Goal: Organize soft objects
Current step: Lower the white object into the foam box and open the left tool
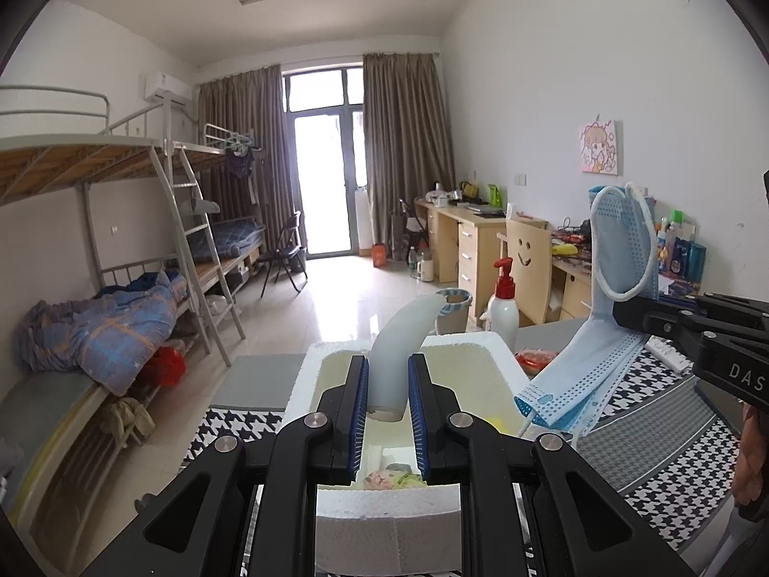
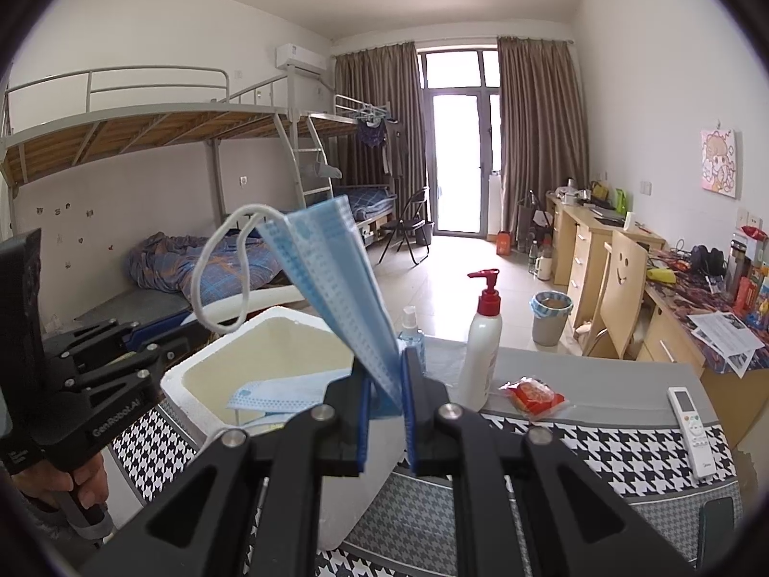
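Closest to you, your left gripper is clamped on a pale, bendy white pad. The pad sticks up between the blue pads and curls over at the top, right above the white foam box. Down in the bottom of that box, under the jaws, there's some small colourful stuff, too blurry to call.

Your right gripper is squeezed tight on a bunch of blue face masks. They fan up and to the left from the jaws, with a white ear loop dangling off the top edge. In the left wrist view the same bunch drapes down over the right-hand rim of the box. Another blue mask already lies inside the box.

The box sits on a black-and-white houndstooth cloth. Just past it stand a white pump bottle with a red top and a small clear spray bottle. A red snack packet lies right of the pump bottle, and a white remote sits further right on the cloth.

Way beyond that you've got bunk beds on the left, desks along the right wall, and curtains around a bright balcony door at the far end.
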Demonstrator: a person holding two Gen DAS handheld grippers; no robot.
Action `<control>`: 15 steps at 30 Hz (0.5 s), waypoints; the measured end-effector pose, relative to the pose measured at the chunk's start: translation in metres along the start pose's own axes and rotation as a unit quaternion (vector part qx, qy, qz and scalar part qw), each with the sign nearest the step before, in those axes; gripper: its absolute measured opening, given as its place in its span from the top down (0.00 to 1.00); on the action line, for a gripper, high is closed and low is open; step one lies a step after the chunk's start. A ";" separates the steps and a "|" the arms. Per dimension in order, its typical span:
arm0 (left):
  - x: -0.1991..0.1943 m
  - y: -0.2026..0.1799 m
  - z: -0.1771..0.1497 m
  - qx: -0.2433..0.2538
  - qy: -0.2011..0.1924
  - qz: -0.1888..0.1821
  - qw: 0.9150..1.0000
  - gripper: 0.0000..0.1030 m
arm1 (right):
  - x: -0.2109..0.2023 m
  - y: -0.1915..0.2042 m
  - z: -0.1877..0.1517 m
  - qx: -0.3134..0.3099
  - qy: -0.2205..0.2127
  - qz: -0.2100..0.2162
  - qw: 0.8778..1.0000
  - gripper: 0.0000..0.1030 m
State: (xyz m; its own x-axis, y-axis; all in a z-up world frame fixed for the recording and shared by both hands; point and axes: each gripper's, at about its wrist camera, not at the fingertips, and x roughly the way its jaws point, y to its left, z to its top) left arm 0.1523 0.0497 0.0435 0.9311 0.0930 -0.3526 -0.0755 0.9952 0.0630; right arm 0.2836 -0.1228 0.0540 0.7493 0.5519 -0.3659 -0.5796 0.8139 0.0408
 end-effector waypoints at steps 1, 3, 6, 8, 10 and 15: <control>0.002 0.000 -0.001 0.000 0.002 0.001 1.000 0.82 | 0.000 0.000 0.000 0.000 0.001 -0.001 1.000 0.85; 0.006 0.003 0.000 -0.002 0.007 0.000 1.000 0.83 | 0.001 0.000 -0.001 0.003 0.002 -0.003 1.000 0.85; 0.012 0.005 -0.002 -0.006 0.016 -0.004 1.000 0.83 | 0.003 -0.002 -0.001 0.005 0.004 -0.009 1.000 0.85; 0.017 0.006 -0.002 -0.008 0.023 -0.003 1.000 0.82 | 0.004 -0.002 -0.002 0.006 0.006 -0.010 1.000 0.85; 0.022 0.008 -0.002 -0.010 0.032 -0.001 0.999 0.80 | 0.005 -0.003 -0.002 0.009 0.007 -0.012 1.000 0.85; 0.033 0.014 -0.004 -0.015 0.052 0.000 0.999 0.74 | 0.004 -0.004 -0.002 0.012 0.007 -0.017 1.000 0.85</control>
State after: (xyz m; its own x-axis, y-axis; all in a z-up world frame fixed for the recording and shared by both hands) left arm 0.1808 0.0665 0.0285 0.8895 0.0949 -0.4470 -0.0878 0.9955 0.0365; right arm 0.2883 -0.1240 0.0501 0.7643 0.5209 -0.3801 -0.5453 0.8367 0.0501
